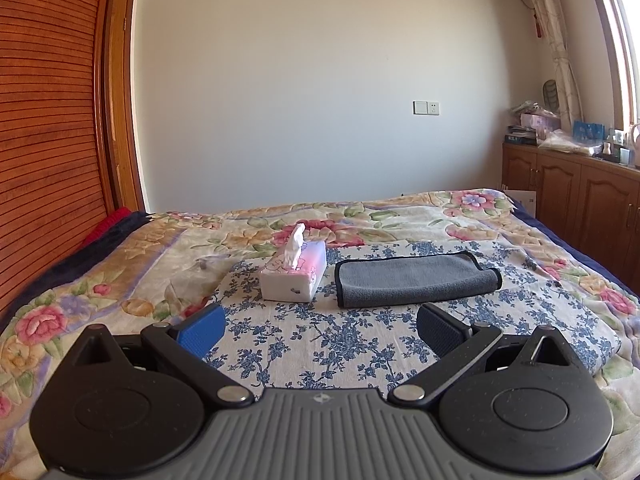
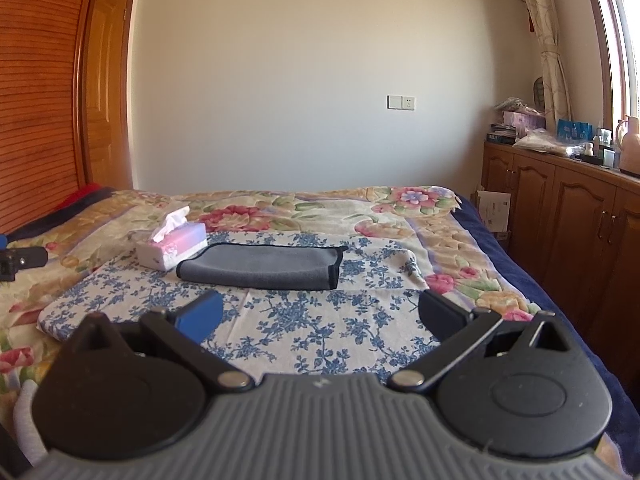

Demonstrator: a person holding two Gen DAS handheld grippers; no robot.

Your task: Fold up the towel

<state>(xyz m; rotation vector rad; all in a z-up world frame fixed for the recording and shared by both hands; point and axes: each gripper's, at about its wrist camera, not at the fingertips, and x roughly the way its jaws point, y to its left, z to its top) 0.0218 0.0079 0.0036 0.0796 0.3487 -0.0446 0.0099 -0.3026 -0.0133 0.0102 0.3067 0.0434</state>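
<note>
A grey towel (image 1: 416, 279) with a dark hem lies folded into a flat strip on a blue-flowered cloth (image 1: 320, 344) on the bed. It also shows in the right wrist view (image 2: 264, 266). My left gripper (image 1: 320, 330) is open and empty, held above the cloth a short way in front of the towel. My right gripper (image 2: 320, 314) is open and empty, also in front of the towel and apart from it. A part of the left gripper shows at the left edge of the right wrist view (image 2: 20, 262).
A tissue box (image 1: 294, 276) stands just left of the towel, also in the right wrist view (image 2: 174, 246). The bed has a flowered quilt (image 1: 120, 280). A wooden wardrobe (image 1: 48, 140) is at the left. Wooden cabinets (image 2: 568, 224) with clutter stand at the right.
</note>
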